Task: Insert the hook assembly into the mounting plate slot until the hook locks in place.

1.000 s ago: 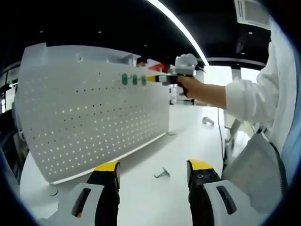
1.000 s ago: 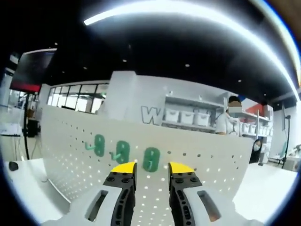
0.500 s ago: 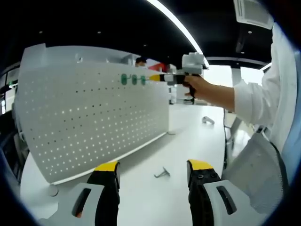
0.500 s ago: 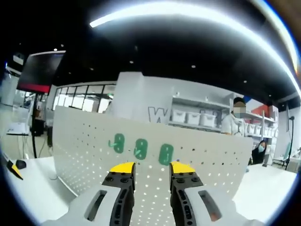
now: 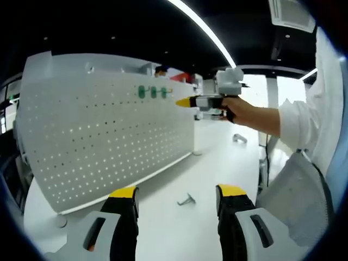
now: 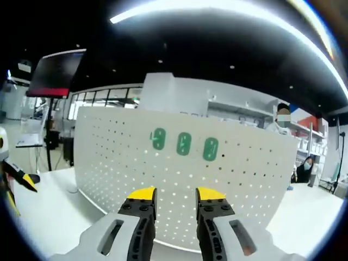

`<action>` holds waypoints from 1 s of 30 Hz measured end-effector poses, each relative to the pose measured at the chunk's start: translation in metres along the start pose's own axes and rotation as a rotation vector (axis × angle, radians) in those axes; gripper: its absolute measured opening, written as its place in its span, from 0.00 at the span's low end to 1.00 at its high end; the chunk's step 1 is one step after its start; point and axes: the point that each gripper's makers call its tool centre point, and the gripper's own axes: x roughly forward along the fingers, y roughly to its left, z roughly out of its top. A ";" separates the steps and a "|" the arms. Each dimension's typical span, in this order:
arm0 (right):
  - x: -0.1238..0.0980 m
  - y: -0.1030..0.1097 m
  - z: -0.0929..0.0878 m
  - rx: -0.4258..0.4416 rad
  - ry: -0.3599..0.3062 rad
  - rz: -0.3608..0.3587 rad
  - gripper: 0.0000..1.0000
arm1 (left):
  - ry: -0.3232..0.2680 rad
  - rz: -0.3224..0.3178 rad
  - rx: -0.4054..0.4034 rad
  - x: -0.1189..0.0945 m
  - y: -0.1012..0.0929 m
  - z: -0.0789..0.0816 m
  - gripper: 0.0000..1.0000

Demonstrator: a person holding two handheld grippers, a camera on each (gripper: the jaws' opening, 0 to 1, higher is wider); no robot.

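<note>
I've got the white pegboard (image 5: pixel 109 130) on my left, three green hooks (image 5: pixel 153 92) seated along its top row. My left gripper (image 5: pixel 176 191) is spread, empty, over the table (image 5: pixel 217 163). My right gripper (image 6: pixel 176 194) is parted, holding nothing, facing those hooks.

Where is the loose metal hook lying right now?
In the left gripper view, the metal hook lies on the white table, just ahead of the left tool, in front of the pegboard.
</note>
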 end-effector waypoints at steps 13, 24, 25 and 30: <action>-0.007 0.039 -0.064 0.037 0.171 0.112 0.27 | -0.007 -0.004 0.009 0.000 -0.002 0.002 0.59; -0.013 0.080 -0.114 0.047 0.314 0.211 0.25 | -0.006 -0.007 0.009 0.001 -0.003 0.002 0.59; -0.013 0.082 -0.119 0.046 0.324 0.218 0.25 | -0.005 -0.008 0.010 0.001 -0.003 0.002 0.59; -0.018 0.099 -0.136 0.037 0.383 0.269 0.25 | -0.004 -0.009 0.011 0.001 -0.004 0.002 0.59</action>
